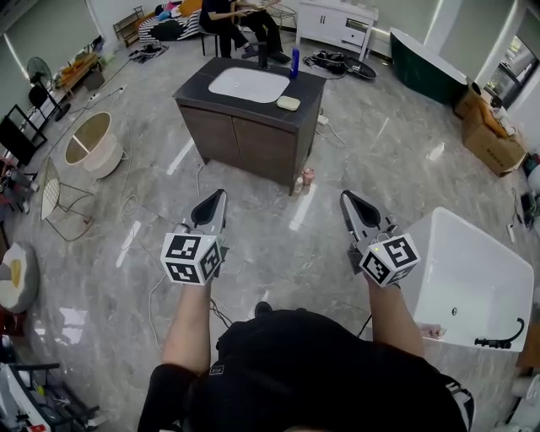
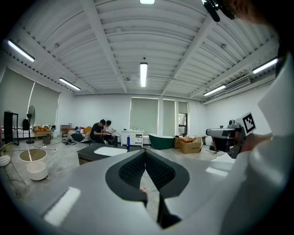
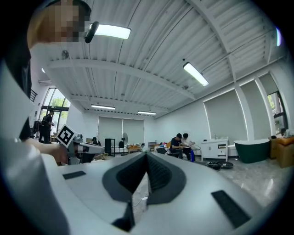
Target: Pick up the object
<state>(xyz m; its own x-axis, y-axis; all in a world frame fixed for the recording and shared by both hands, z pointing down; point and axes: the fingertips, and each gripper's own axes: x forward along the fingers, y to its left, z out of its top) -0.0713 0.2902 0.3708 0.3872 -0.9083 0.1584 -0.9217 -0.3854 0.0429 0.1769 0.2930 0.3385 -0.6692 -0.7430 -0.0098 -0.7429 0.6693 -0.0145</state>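
Observation:
A dark vanity cabinet [image 1: 253,135] with a white basin [image 1: 249,84] stands ahead of me on the marble floor. On its top are a blue bottle [image 1: 294,62] and a pale yellow-green block [image 1: 288,103]. A small pink item [image 1: 308,175] sits on the floor at the cabinet's right foot. My left gripper [image 1: 221,194] and right gripper [image 1: 346,196] are held side by side in the air, well short of the cabinet. Both are shut with nothing between their jaws. The left gripper [image 2: 145,151] points toward the cabinet [image 2: 98,153]. The right gripper [image 3: 147,153] points across the room.
A white bathtub [image 1: 472,278] stands close on my right and a dark green tub [image 1: 426,67] at the back right, next to cardboard boxes [image 1: 489,135]. A round white tub [image 1: 93,143] and a wire frame are on the left. Two people [image 1: 240,21] sit behind the cabinet. Cables trail over the floor.

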